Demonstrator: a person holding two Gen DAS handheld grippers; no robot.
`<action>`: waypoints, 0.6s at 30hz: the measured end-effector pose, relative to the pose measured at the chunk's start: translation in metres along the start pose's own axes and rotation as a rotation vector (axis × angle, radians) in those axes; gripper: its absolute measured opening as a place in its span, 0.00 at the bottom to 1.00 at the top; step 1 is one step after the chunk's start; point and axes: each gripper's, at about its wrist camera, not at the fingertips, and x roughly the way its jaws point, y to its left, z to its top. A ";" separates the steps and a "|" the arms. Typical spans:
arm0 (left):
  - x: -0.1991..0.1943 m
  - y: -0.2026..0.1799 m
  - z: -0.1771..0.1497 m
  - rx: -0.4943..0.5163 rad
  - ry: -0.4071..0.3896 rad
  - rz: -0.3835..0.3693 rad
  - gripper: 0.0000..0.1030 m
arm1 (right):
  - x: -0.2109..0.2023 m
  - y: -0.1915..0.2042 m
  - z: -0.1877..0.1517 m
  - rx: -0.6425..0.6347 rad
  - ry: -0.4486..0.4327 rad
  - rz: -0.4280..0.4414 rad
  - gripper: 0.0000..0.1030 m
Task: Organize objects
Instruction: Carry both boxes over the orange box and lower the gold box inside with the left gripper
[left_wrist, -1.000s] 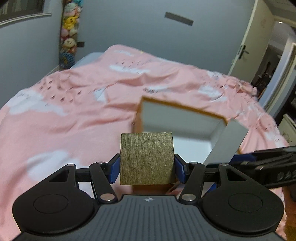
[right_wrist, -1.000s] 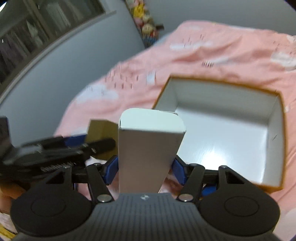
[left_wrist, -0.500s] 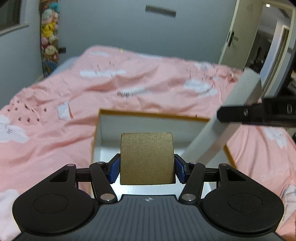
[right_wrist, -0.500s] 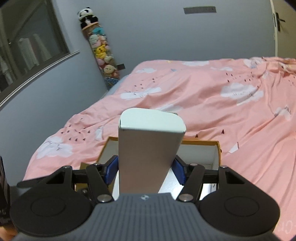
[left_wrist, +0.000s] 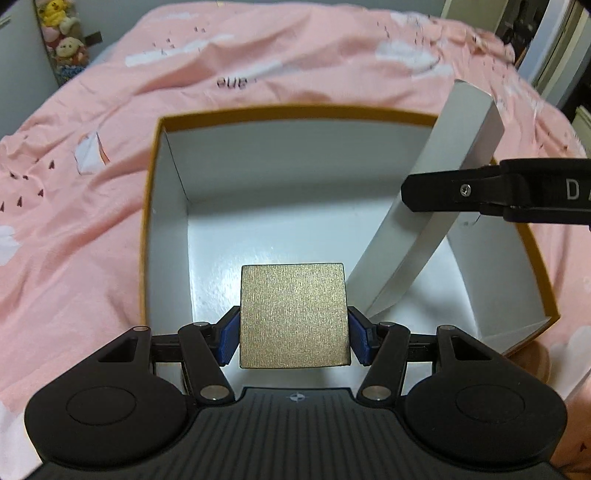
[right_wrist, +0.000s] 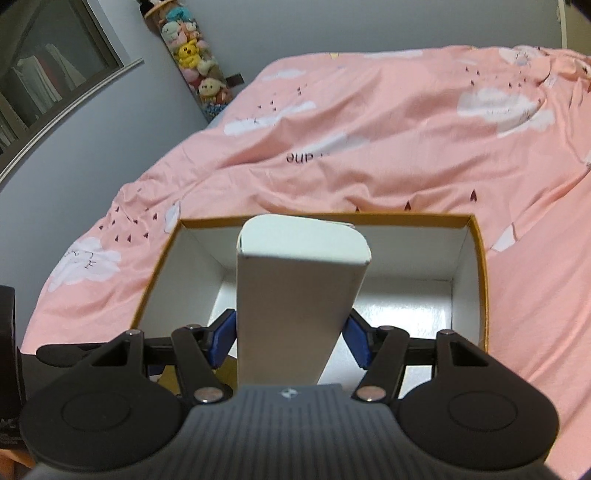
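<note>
An open storage box (left_wrist: 168, 229) with gold outer walls and a white inside lies on the pink bed; it also shows in the right wrist view (right_wrist: 467, 295). My left gripper (left_wrist: 294, 332) is shut on a small gold box (left_wrist: 293, 315) and holds it over the storage box's near part. My right gripper (right_wrist: 290, 338) is shut on a tall white carton (right_wrist: 295, 299). In the left wrist view the carton (left_wrist: 436, 206) leans into the storage box at its right side, with one right fingertip (left_wrist: 436, 192) across it.
A pink duvet with white clouds (left_wrist: 258, 62) covers the bed around the storage box. A column of plush toys (right_wrist: 192, 59) hangs on the grey wall at the bed's far left corner. A window with shelves (right_wrist: 40, 81) is at the left. A doorway (left_wrist: 546, 44) is at the far right.
Both grippers have moved forward and tilted down over the storage box. The gold box and the white carton now sit lower, the carton's lower end inside the box.
</note>
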 end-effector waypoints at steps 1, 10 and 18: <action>0.002 -0.001 0.000 0.006 0.014 0.004 0.65 | 0.003 -0.003 0.000 0.005 0.007 0.006 0.62; 0.027 -0.013 -0.002 0.090 0.187 0.036 0.67 | 0.025 -0.024 -0.004 0.040 0.069 0.068 0.62; 0.028 -0.012 -0.002 0.104 0.227 0.001 0.76 | 0.028 -0.032 -0.007 0.046 0.061 0.072 0.62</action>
